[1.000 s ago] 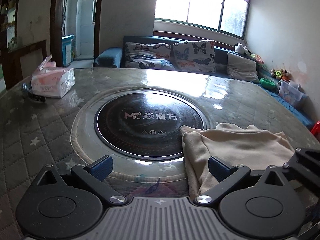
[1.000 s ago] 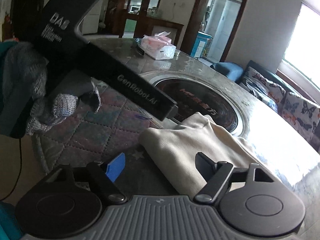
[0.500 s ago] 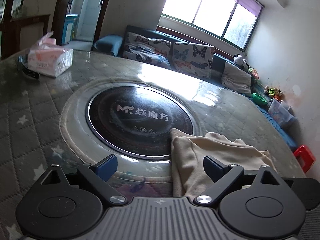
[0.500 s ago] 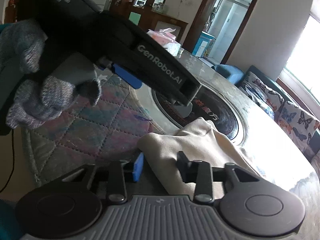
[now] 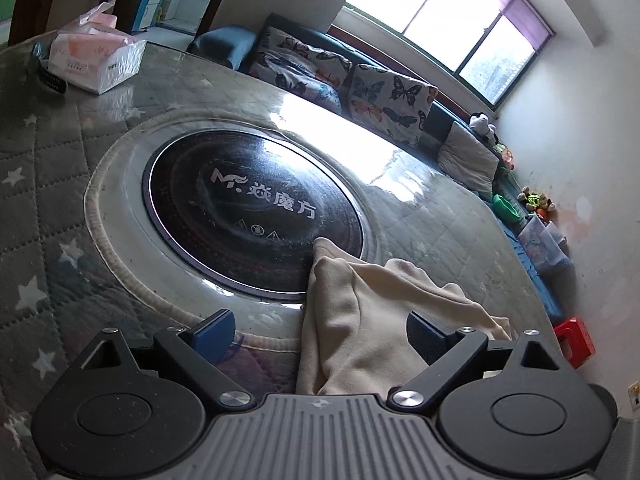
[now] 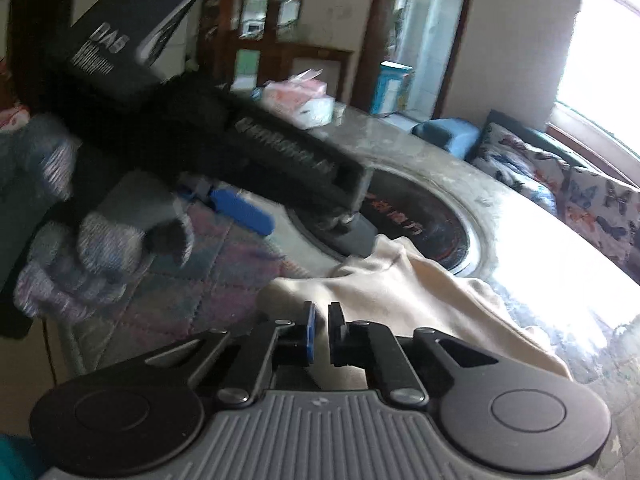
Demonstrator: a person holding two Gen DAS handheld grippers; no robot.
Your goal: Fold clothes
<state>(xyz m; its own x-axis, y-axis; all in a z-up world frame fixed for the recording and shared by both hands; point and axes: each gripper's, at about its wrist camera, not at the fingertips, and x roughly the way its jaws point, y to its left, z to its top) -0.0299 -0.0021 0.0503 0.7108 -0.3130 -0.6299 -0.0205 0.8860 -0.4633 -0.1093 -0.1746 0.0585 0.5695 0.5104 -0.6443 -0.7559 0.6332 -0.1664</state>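
Note:
A cream garment point(image 5: 352, 300) lies bunched on the quilted round table point(image 5: 52, 168), its corner reaching onto the black round hotplate point(image 5: 248, 208). My left gripper point(image 5: 320, 324) is open and straddles the garment's left part without pressing on it. In the right wrist view, blurred, the left gripper point(image 6: 300, 224) hangs over the garment's far corner in a grey gloved hand point(image 6: 100, 240). My right gripper point(image 6: 320, 330) is at the near edge of the garment point(image 6: 400, 288). Its jaws are closing to a narrow slit, with the cloth's edge pinched between them.
A pink tissue box point(image 5: 96, 60) and a black band point(image 5: 48, 78) sit at the table's far left edge. A dark sofa with butterfly cushions point(image 5: 360, 88) runs behind the table under the window. A red stool point(image 5: 572, 340) stands on the floor at the right.
My right jaws went from wide apart to nearly together on the garment's near edge. My left gripper rolled, tilting its view, and stayed open; the garment's corner has bunched up.

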